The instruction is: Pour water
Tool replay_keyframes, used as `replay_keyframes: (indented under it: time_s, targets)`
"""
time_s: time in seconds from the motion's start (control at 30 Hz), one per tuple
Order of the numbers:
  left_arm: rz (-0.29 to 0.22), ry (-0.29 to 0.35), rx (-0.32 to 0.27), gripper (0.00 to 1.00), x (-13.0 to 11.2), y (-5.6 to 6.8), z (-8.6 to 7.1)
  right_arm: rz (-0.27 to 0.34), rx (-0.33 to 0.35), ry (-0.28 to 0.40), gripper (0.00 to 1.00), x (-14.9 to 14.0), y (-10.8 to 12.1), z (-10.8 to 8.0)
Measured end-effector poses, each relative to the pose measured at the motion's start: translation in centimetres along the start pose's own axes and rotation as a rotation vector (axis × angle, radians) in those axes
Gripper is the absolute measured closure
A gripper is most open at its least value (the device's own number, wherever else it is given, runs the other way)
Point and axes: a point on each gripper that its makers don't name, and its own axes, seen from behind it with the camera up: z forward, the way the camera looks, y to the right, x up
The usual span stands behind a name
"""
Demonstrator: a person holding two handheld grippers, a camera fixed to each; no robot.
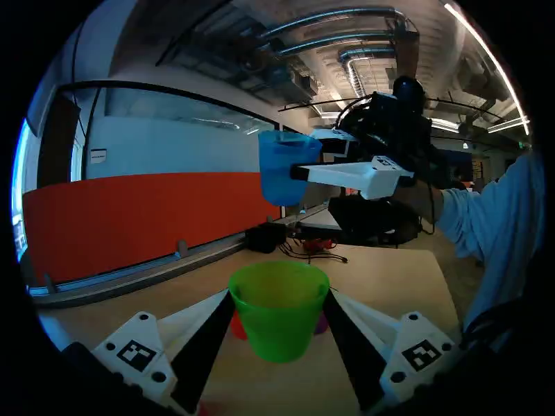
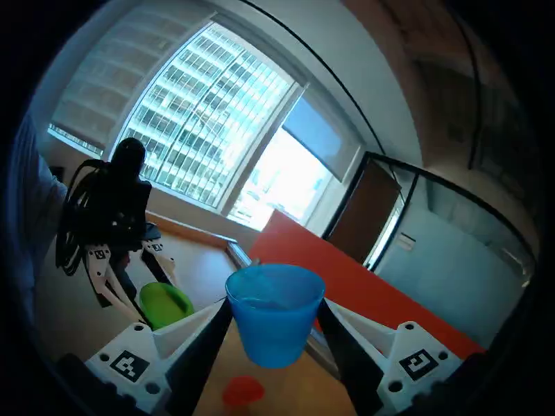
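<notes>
L gripper view: L gripper (image 1: 278,308) reaches fwd, low over the wooden table (image 1: 388,277). Its jaws are part-closed, both fingers pressing the sides of the green cup (image 1: 279,320). The cup is upright w/ open mouth up, bottom centre of frame. Bits of red and purple show just behind the cup, too hidden to ID.

Upper right of centre: R gripper (image 1: 305,154) is raised high and extended sideways across the frame, held by a hand (image 1: 416,197) w/ a light-blue sleeve (image 1: 492,215) coming in from the right edge. It carries the blue cup (image 1: 281,170), roughly upright.

R gripper view: R gripper (image 2: 274,312) has its jaws closed onto the blue cup (image 2: 274,329), bottom centre. L gripper (image 2: 154,288) w/ green cup (image 2: 165,304) sits lower left. A red cup (image 2: 241,392) stands on the table (image 2: 201,270) at the bottom edge.
</notes>
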Motion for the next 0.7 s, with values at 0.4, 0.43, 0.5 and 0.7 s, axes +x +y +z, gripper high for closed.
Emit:
replay_keyframes:
  time_s: [0.4, 0.43, 0.5, 0.7]
  targets:
    - [-0.001, 0.006, -0.008, 0.13, 0.4, 0.2, 0.2, -0.137, -0.013, 0.014, 0.12, 1.5, 1.0, 0.7]
    - [-0.002, 0.006, -0.008, 0.13, 0.4, 0.2, 0.3, -0.149, -0.012, 0.012, 0.12, 1.5, 1.1, 0.7]
    - [-0.002, 0.007, -0.008, 0.13, 0.5, 0.2, 0.3, -0.173, -0.011, 0.009, 0.12, 1.6, 1.2, 0.8]
    - [-0.003, 0.011, -0.012, 0.13, 0.7, 0.5, 0.4, -0.237, -0.016, 0.005, 0.12, 2.1, 1.7, 1.0]
